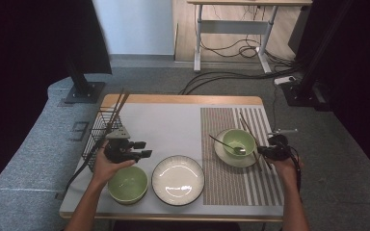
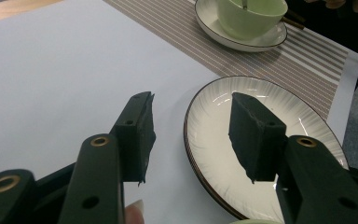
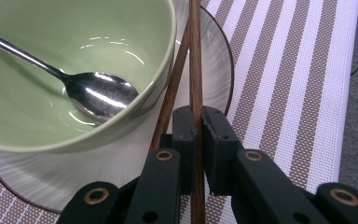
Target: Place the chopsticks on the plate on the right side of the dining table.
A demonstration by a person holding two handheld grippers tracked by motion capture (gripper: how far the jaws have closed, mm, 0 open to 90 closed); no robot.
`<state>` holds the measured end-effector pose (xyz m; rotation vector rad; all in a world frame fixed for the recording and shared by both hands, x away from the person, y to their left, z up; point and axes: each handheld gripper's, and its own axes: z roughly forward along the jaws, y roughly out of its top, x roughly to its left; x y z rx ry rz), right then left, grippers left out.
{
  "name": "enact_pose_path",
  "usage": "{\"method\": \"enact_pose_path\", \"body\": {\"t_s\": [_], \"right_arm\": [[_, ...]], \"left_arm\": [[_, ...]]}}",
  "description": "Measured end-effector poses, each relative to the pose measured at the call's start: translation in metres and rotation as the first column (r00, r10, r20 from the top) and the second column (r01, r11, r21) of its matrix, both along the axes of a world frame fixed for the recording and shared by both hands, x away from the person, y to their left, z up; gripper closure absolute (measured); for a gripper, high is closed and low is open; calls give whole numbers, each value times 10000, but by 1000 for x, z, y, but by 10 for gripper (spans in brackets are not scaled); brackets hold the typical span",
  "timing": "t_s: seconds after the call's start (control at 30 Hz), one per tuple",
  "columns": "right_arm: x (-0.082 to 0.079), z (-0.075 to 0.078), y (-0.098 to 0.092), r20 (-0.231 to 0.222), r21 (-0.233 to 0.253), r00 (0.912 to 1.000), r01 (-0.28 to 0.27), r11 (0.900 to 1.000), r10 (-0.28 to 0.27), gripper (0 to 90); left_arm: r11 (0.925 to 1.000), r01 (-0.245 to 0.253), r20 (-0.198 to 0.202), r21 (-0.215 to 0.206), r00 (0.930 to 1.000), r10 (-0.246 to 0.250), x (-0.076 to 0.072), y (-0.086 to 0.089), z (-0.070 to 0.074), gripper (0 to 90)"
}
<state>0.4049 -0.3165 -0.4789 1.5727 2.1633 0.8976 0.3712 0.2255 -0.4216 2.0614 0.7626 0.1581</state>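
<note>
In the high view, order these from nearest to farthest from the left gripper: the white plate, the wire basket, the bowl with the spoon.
From the left gripper:
1. Wire basket, just to its left.
2. White plate, toward the table's middle front.
3. Bowl with the spoon, far right on the striped mat.

Two green bowls, two plates, one spoon.

A wire rack, white plate and green bowl sit left.
</note>
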Motion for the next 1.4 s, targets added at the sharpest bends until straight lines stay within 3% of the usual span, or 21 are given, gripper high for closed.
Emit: {"method": "enact_pose_path", "body": {"t_s": [0.4,0.67,1.4], "right_arm": [[3,-4,3,-101,92,9998,-174,9998,175,833],[2,-4,0,23,140,9995,312,9994,-312,837],[2,-4,-1,-144,523,9999,24,9986,-16,808]], "left_arm": [[10000,-6,0,4,10000,6,0,0,-1,501],[10000,-4,6,-29,10000,4,0,1,0,501],[10000,-6,13,0,10000,6,1,1,0,502]]}}
